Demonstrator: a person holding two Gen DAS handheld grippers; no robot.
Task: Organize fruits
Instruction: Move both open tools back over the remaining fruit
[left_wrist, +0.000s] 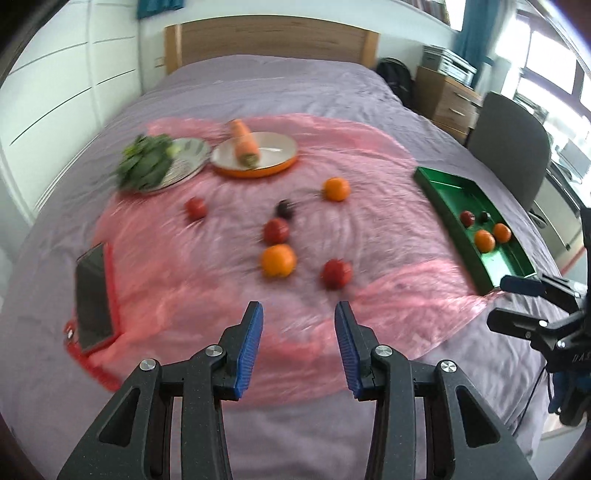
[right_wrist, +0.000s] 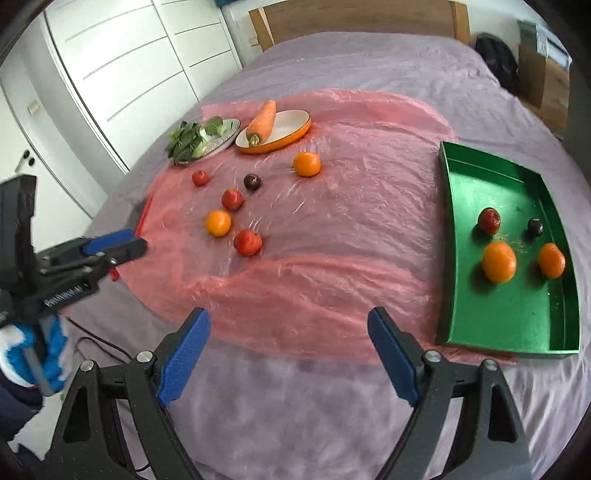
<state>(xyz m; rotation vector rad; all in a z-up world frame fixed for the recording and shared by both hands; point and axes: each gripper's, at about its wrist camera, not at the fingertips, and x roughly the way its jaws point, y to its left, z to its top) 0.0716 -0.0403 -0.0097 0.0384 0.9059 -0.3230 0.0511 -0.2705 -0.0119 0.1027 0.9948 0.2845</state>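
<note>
Four fruits already lie in the green tray (right_wrist: 461, 236) at frame right; six wait mid-frame on the pink sheet (right_wrist: 332, 295); left gripper (left_wrist: 299, 347) and right gripper (right_wrist: 288, 354) gape empty.

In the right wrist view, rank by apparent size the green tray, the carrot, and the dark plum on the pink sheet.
1. green tray, though it lies nearer the camera
2. carrot
3. dark plum

Four fruits in the green tray (right_wrist: 448, 236), perhaps six on the pink sheet (right_wrist: 351, 258)
</note>
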